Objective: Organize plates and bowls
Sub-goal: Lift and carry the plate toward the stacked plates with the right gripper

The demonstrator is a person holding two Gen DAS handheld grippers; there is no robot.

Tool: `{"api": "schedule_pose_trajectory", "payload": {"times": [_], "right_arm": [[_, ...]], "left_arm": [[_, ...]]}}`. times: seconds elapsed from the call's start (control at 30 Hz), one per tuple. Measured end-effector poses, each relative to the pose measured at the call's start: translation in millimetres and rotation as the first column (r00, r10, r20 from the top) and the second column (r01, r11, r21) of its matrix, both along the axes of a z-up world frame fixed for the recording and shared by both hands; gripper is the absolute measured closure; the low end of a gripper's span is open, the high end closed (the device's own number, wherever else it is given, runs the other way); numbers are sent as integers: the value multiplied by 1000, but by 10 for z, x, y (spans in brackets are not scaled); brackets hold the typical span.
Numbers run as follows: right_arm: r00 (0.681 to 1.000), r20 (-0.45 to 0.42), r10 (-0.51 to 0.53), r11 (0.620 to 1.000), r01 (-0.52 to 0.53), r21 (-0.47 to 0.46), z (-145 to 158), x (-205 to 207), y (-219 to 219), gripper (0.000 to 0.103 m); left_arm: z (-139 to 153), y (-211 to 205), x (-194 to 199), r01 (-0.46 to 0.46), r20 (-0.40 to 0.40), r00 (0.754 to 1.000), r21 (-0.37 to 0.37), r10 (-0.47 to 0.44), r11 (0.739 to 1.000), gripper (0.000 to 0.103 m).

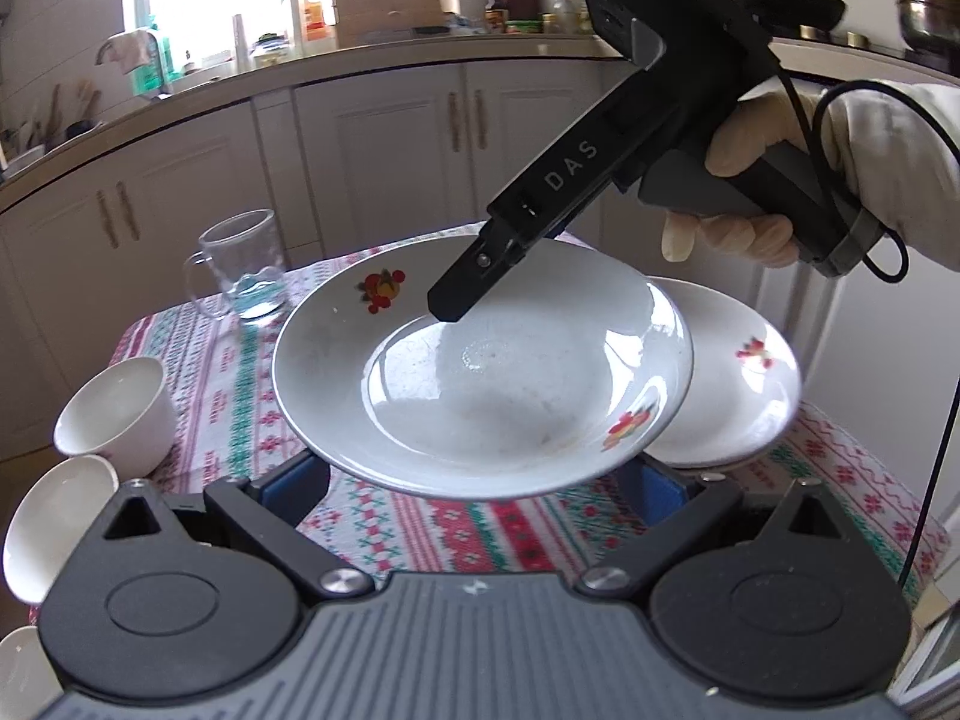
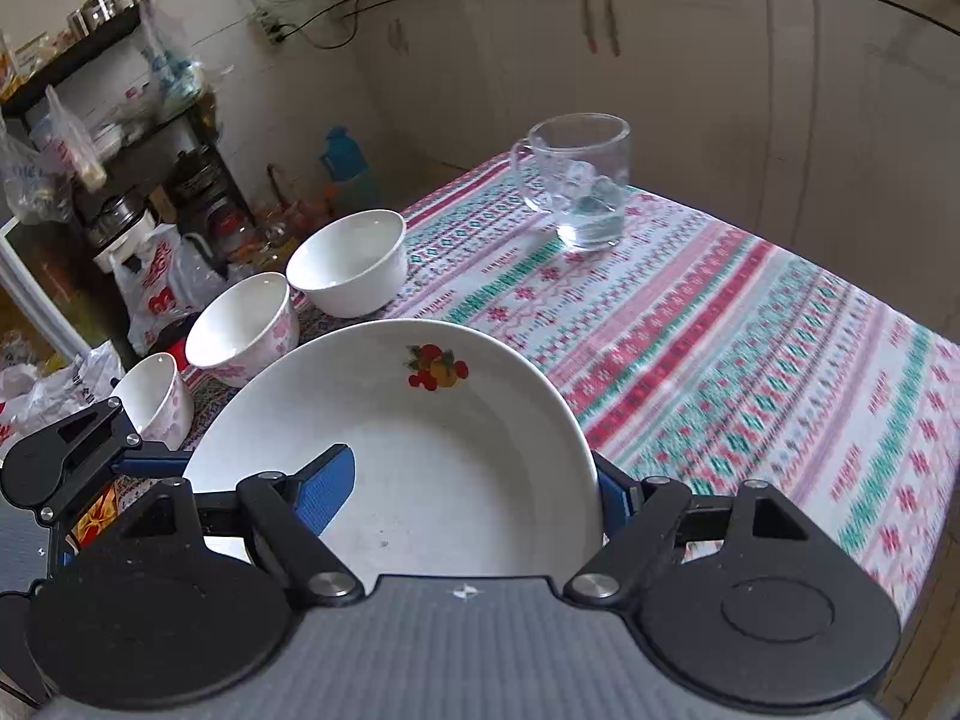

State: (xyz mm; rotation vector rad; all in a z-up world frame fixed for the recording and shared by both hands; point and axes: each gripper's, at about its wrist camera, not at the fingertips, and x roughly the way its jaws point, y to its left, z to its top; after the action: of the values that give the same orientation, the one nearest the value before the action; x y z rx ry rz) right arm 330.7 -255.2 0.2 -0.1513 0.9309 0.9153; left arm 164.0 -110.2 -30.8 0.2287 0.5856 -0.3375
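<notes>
A white deep plate with fruit prints (image 1: 480,378) hangs above the table. My right gripper (image 1: 447,306) is shut on its far rim, one finger (image 2: 327,489) lying inside the plate (image 2: 420,450). My left gripper (image 1: 480,480) is open, its fingers wide apart under the plate's near rim. A second fruit-print plate (image 1: 732,372) lies on the tablecloth to the right, partly under the held one. Three white bowls stand at the table's left edge: a plain one (image 2: 351,264), a pink-flowered one (image 2: 243,330) and another (image 2: 156,396).
A glass mug (image 2: 579,180) with a little water stands at the far side of the patterned tablecloth (image 2: 750,348). Kitchen cabinets (image 1: 390,132) and a cluttered counter lie behind. A shelf with bags (image 2: 90,180) stands left of the table.
</notes>
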Motion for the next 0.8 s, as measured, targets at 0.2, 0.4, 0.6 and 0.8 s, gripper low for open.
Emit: {"api": "schedule_pose_trajectory", "payload": {"times": [0.2,0.4,0.6,0.8], "right_arm": [[998,4,-55,998,55,-7,-18,-162,-237,18],[994,5,-110,994,110,-2,-19,-277,-469,18],[988,-5,-157,988,157,2,-85,-375,-669,18],[982,-28,-188,982,188,-3,-203,-410,-813,18]], "left_arm": [[-25,-138,-33,57,-13,998,7,-57,998,2],[-48,-260,-48,106,-19,994,15,-106,994,2],[-101,-383,-61,147,-42,988,25,-146,989,2],[-142,-483,-54,175,-62,983,26,-173,984,2]]}}
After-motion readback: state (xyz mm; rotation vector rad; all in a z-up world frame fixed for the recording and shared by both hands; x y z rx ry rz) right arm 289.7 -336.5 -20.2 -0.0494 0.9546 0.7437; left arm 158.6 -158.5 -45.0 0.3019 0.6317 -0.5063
